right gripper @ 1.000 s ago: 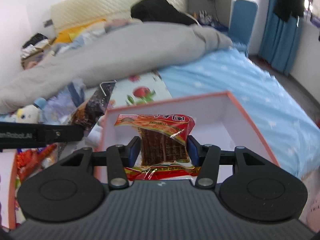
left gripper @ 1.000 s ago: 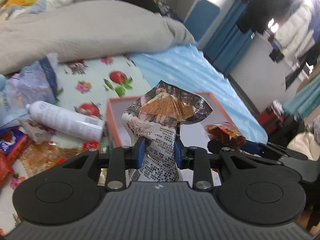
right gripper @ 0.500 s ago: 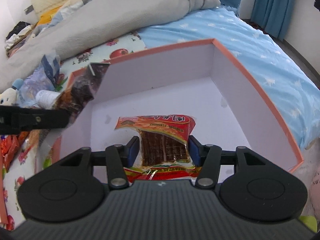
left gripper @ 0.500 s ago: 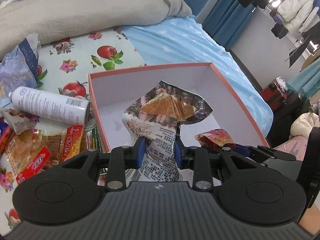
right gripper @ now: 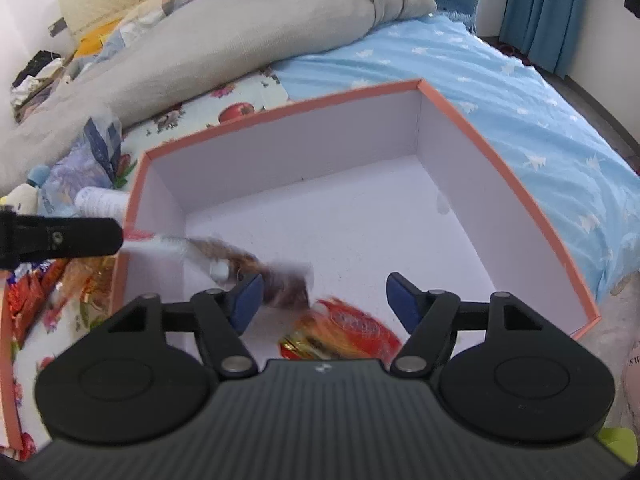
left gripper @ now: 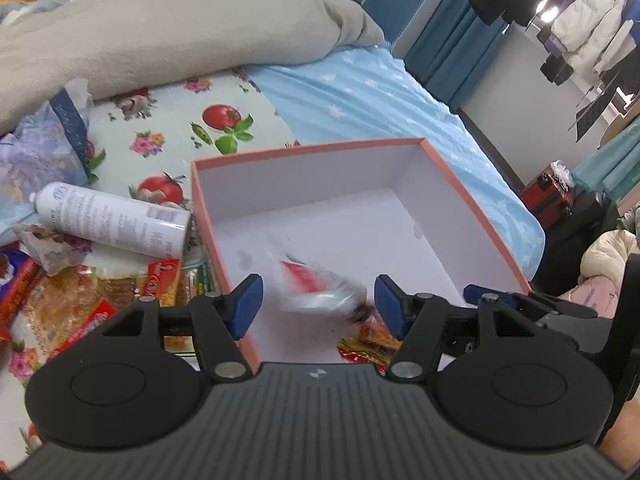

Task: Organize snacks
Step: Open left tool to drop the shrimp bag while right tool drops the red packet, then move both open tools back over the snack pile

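The left gripper (left gripper: 319, 301) has its jaws opening, the blue pads well apart and pressing on nothing. Between them a snack packet (left gripper: 316, 286) shows only as a motion-blurred streak of clear film with a red patch, free of both pads and above the box floor. From the right wrist view the same packet (right gripper: 256, 268) reads as a brown and white smear just inside the box's left wall.

The right gripper (right gripper: 324, 300) is likewise opening, its pads wide apart and gripping nothing. Under it, a red and gold snack pack (right gripper: 340, 336) in glossy, crinkled foil lies on the box floor at the near edge; its blur leaves it unclear whether it has settled. The two packs lie close together in the near part of the box.

The box (left gripper: 476, 216) is a shallow square of stiff card, salmon-orange outside and along the rim, matt white within, its floor mostly bare. It sits on a bed. Just beside its left wall a white cylindrical spray can (left gripper: 112, 226) lies on its side, with printed text on its smooth shell. Near the can is a heap of crinkly wrapped snacks (left gripper: 80, 300) in orange, red and clear film. They rest on a smooth cloth printed with tomatoes and flowers (left gripper: 224, 120). Beyond lies a soft, rumpled grey duvet (left gripper: 180, 28), and to the right a light blue sheet with white stars (left gripper: 360, 92).
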`<state>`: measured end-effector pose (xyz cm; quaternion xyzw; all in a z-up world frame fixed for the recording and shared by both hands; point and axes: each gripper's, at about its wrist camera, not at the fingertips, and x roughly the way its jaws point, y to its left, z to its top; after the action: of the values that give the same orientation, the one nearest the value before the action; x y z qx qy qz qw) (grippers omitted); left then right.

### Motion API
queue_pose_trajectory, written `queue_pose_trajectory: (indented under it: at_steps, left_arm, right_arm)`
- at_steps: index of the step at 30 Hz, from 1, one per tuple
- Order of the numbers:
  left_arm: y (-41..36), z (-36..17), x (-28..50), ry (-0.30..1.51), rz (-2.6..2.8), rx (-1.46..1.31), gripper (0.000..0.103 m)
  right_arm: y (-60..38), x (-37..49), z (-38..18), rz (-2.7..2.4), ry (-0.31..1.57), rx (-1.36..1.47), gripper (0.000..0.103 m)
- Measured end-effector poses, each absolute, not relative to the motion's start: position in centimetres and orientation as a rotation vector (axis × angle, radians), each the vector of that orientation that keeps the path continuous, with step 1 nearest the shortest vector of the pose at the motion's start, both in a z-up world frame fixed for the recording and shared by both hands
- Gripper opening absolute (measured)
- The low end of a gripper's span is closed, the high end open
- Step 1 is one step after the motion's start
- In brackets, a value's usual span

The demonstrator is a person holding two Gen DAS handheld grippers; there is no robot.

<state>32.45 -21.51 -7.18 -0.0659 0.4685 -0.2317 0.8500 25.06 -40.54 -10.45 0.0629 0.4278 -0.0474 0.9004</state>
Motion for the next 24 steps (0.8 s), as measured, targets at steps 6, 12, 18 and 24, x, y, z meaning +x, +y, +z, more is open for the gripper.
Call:
queue_pose_trajectory:
  at_steps: [6, 12, 18, 24]
  left_arm:
    - [-19.3, -4.6, 30.4, 0.895, -0.476, -0.13, 0.067]
    - [-16.8, -1.9, 27.8, 0.794, -0.443, -0.103, 0.067]
    - [-14.4, -0.5, 25.4, 0.733, -0.4, -0.101, 0.067]
    - [-12.0, 0.6, 23.3, 0.683, -0.367, -0.112, 0.067]
  right_arm:
    - [-39.4, 24.0, -8.0, -0.079, 0.807, 0.126, 0.07]
    - [-37.2, 22.7, -5.7, -0.032, 0.733, 0.112, 0.07]
    - [-35.1, 21.4, -4.2, -0.003, 0.684, 0.106, 0.07]
    - [-33.1, 20.0, -2.9, 0.042, 0.628, 0.108, 0.07]
